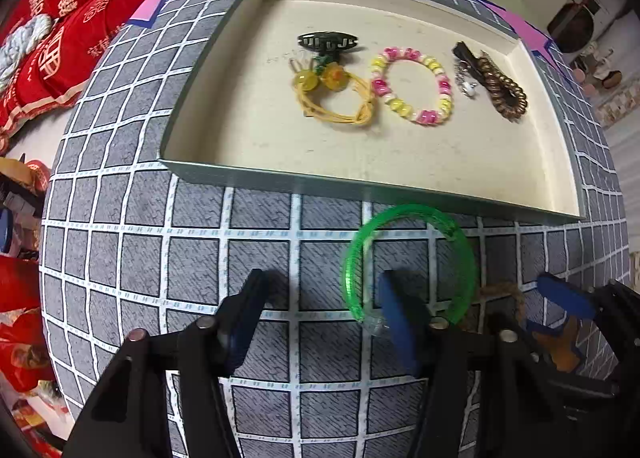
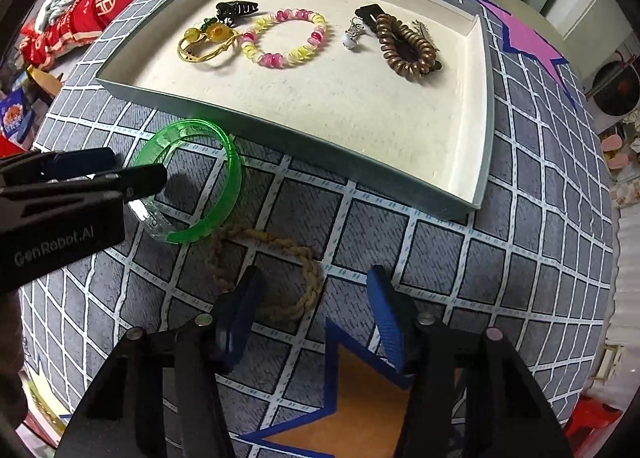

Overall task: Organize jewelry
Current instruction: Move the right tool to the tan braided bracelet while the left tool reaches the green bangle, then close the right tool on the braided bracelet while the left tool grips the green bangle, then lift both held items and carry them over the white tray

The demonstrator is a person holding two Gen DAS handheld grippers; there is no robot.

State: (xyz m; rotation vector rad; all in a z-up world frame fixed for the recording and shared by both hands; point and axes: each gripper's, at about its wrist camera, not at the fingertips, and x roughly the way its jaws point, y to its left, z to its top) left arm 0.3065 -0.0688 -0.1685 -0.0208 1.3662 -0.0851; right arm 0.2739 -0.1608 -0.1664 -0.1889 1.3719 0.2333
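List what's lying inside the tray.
Inside the tray: black claw clip, yellow hair tie, pink-yellow beaded bracelet, silver charm, brown coil tie covering part of a black clip.

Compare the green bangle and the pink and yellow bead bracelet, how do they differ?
The green bangle is one clear rigid ring; the bead bracelet is a string of separate pink and yellow beads. The bangle is outside the tray, tilted against the left gripper; the bracelet lies flat inside. Both are closed wrist loops.
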